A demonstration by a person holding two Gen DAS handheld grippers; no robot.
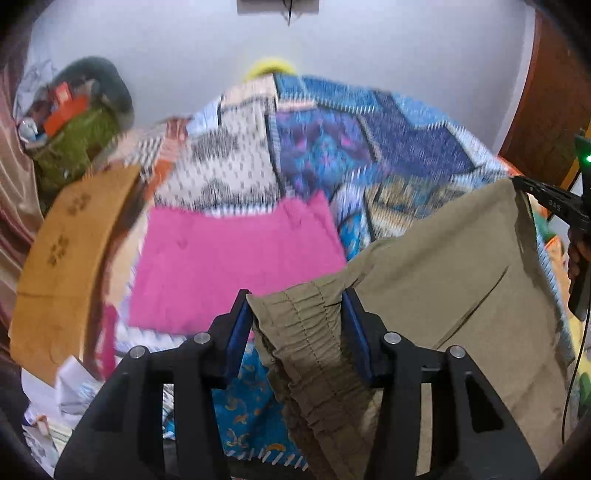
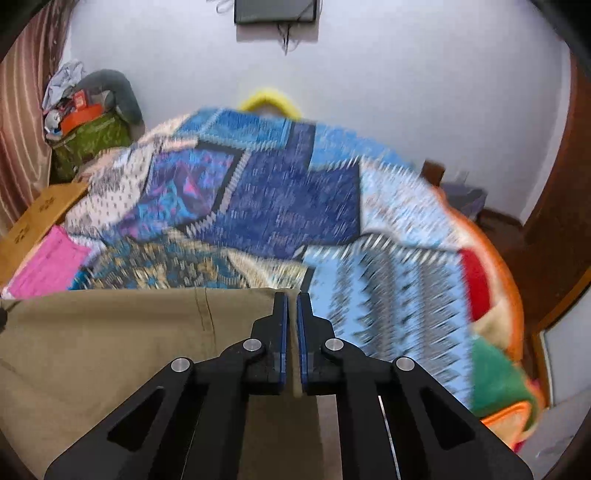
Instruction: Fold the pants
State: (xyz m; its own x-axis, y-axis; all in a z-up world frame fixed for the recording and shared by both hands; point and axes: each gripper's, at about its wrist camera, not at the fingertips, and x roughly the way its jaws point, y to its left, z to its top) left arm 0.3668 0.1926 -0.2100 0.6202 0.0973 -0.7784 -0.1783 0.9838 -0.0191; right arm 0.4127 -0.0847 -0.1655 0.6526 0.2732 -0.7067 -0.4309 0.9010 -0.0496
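Both views: khaki pants (image 1: 443, 258); gathered waistband only from left wrist.

A bedroom in a home: a bed (image 2: 491, 295) covered by a patchwork quilt (image 2: 295, 206) fills the room, a curtain (image 2: 26, 110) hangs at one side, a heaped green bag (image 2: 92, 140) stands in the corner, and a screen (image 2: 275, 11) is mounted on the white wall (image 2: 406, 92).
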